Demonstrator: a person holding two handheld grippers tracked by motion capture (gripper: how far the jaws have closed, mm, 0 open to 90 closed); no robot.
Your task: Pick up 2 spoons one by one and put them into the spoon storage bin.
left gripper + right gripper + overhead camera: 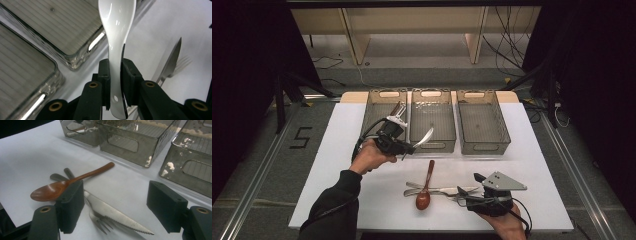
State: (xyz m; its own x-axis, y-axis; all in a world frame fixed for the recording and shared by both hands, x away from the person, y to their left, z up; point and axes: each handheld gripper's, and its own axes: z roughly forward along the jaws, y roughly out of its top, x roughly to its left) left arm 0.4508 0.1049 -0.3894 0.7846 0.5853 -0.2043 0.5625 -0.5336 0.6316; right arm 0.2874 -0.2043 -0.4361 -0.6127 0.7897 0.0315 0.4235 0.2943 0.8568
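The left gripper (408,148) holds a white spoon (116,30) above the table (337,165), in front of the bins. In the left gripper view its two black jaws stand close together with the spoon's handle clamped between the pads; the handle runs down through the gap, its end with a small hole showing below the pads, while the bowl rises past the jaw tips toward the top of the frame. In the high view the spoon sticks out from the gripper to the right and slightly up, its bowl over the near edge of the middle bin (432,120). The left bin (377,107) lies just behind the gripper and the right bin (482,122) stands beside the middle one.

The right gripper (462,196) rests low at the near right of the table with its jaws wide apart and nothing between the pads. In the right gripper view a knife (117,216) and a fork (98,220) lie on the table in the gap between the jaws, nearer the left jaw, the knife's serrated tip pointing toward the camera. A wooden spoon (65,185) lies across their handles beyond the left jaw, its bowl to the left.
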